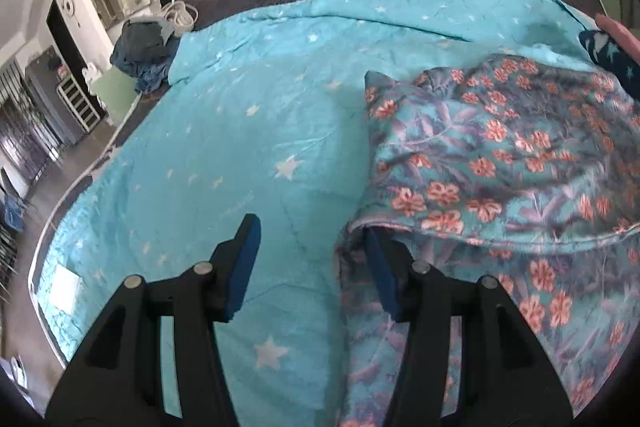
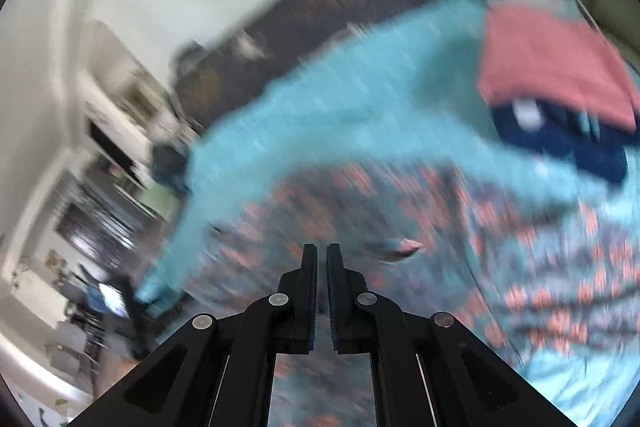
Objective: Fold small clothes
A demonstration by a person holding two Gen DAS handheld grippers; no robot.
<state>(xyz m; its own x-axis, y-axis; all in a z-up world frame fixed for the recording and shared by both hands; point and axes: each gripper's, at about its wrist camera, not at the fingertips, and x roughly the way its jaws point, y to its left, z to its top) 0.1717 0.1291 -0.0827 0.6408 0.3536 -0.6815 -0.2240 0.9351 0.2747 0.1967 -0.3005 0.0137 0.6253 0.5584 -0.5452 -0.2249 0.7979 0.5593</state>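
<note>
1. The left gripper is spread wide and holds nothing. It hovers low over the turquoise star quilt on the bed, its right finger tucked under the near-left edge of the floral garment.
2. That garment lies rumpled on the right half of the bed, one layer already lapped over another.
3. The right gripper is pressed nearly together above the floral cloth; the view is blurred, so I cannot tell whether it pinches any fabric.
4. Beyond it, toward the far right corner, sit pink cloth and dark blue cloth, seemingly folded.
5. Judged step: mid-fold. Next, the left gripper likely must close on the near-left edge and carry it across.
</note>
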